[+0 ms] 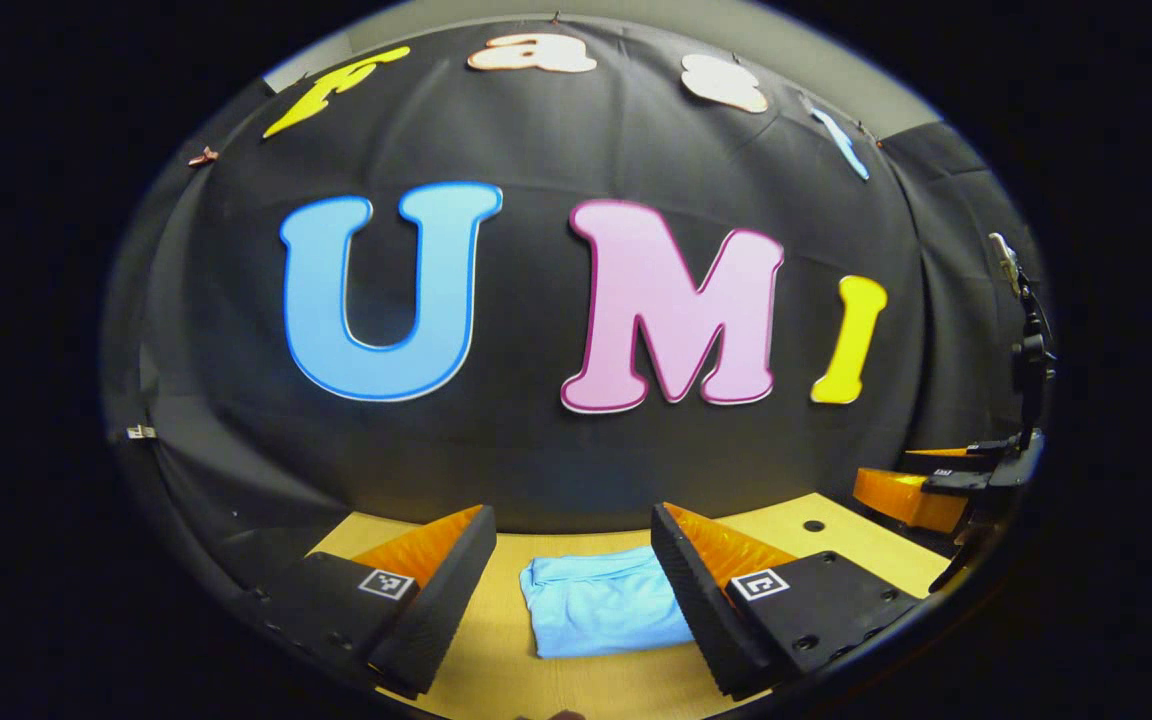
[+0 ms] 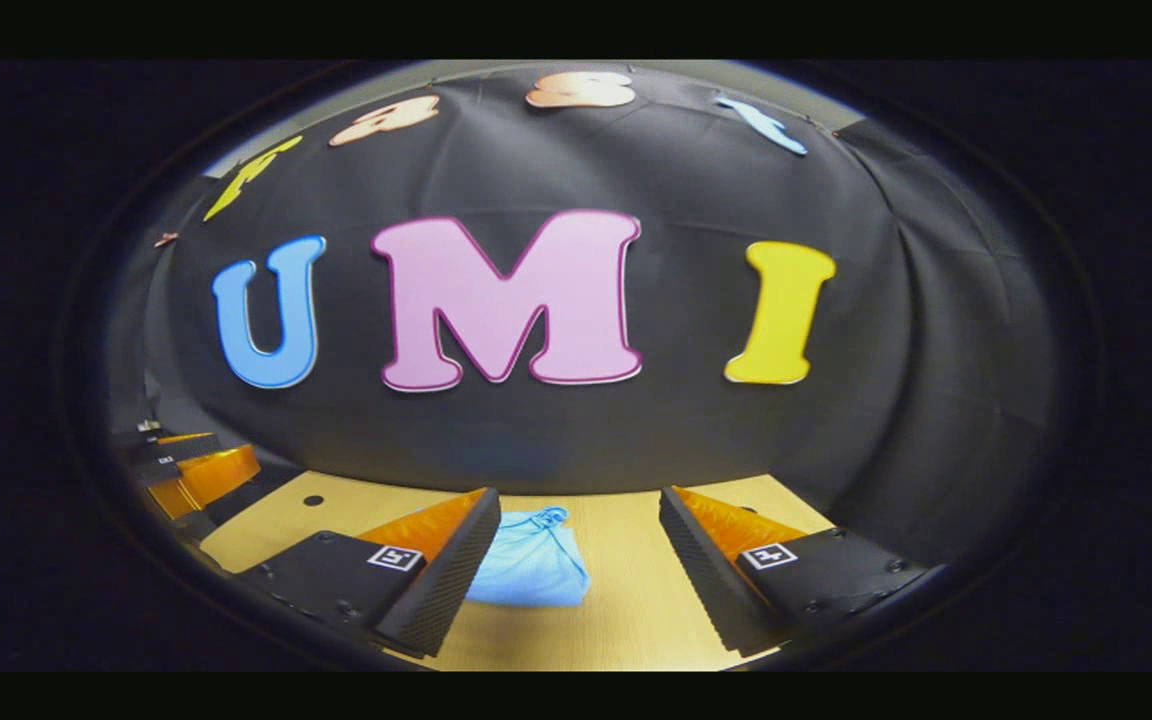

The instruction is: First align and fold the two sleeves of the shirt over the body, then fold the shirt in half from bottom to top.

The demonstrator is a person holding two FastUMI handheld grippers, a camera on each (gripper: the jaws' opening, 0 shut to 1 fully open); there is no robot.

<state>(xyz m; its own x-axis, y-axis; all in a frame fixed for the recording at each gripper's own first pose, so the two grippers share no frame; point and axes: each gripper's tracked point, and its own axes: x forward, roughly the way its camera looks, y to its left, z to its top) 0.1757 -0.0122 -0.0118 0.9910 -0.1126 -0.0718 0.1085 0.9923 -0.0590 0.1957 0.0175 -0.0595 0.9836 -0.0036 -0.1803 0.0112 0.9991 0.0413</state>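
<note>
A light blue shirt (image 1: pixel 601 605) lies folded into a compact rectangle on the wooden table (image 1: pixel 556 680). In the left gripper view it rests flat between and beyond the fingers of my left gripper (image 1: pixel 571 600), which is open and holds nothing. In the right gripper view the same shirt (image 2: pixel 531 570) sits just past the left finger of my right gripper (image 2: pixel 576 575), also open and holding nothing. My right gripper (image 1: pixel 946 480) is also seen at the far right edge of the left gripper view, and my left gripper (image 2: pixel 181 465) at the far left edge of the right gripper view.
The table (image 2: pixel 626 600) runs up to the black cloth wall right behind the shirt. A small round hole (image 2: pixel 313 500) marks the tabletop to the left in the right gripper view. A dark stand with a clamp (image 1: pixel 1026 350) rises at the right edge.
</note>
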